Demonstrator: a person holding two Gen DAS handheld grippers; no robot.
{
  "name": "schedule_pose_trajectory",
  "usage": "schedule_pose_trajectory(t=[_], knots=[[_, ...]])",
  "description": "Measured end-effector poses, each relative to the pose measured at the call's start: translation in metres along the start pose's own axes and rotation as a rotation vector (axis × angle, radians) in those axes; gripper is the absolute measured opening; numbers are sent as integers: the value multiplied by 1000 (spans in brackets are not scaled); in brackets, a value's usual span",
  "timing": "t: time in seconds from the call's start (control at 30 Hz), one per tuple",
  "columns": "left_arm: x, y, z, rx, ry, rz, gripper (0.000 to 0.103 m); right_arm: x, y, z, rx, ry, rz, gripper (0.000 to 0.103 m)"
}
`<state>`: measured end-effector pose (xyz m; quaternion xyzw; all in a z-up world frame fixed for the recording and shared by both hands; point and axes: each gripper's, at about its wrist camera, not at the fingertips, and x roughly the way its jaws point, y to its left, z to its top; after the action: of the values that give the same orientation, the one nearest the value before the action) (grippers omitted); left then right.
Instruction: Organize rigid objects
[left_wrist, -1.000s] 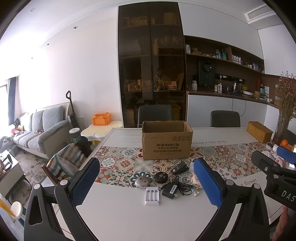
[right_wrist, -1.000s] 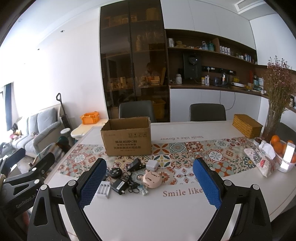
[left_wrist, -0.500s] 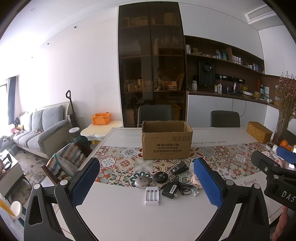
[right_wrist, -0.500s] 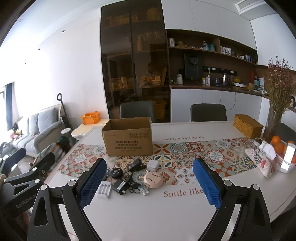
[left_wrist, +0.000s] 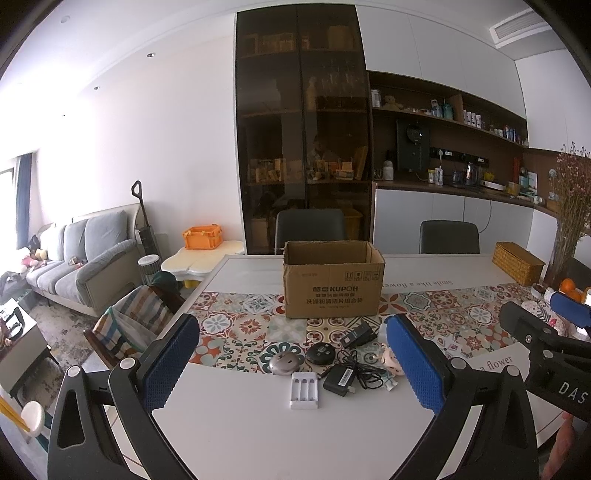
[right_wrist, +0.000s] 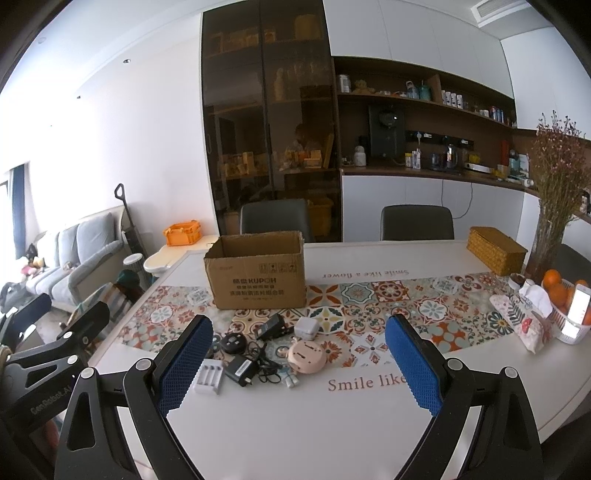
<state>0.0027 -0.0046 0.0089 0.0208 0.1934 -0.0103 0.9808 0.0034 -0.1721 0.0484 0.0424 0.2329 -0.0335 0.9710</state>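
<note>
Both the left gripper (left_wrist: 293, 363) and right gripper (right_wrist: 297, 363) hover with dimpled blue rubber jaws wide apart and empty over the glossy white table (right_wrist: 295, 424), small hard gadgets clustered at 12 o'clock: a ribbed white battery charger (left_wrist: 304, 390), a round pink case (right_wrist: 307, 356), and beyond them an open corrugated cardboard box (right_wrist: 258, 278)

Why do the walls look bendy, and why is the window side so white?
Both wrist views use fisheye lenses, so the cabinet and wall edges curve and the corners go black. In the left wrist view, daylight washes out the wall above the sofa; the right wrist view glares there too.
</note>
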Motion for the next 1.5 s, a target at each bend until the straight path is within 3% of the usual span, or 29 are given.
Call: schedule_pose_trajectory(t=[0.43,0.67,1.13,1.37,1.5], knots=[[19,3,2,9,31,-15,103,3,-4,-3,3,13,0,95],[55,9,0,16,137,-53,103,26,-2,1,16,63,-10,95],[142,18,-1,48,266,-117,103,102,20,10,45,173,-82,95],[179,1,-15,74,376,-113,103,141,16,1,39,279,-106,95],[197,-5,-23,66,447,-87,103,169,9,-6,20,369,-77,95]])
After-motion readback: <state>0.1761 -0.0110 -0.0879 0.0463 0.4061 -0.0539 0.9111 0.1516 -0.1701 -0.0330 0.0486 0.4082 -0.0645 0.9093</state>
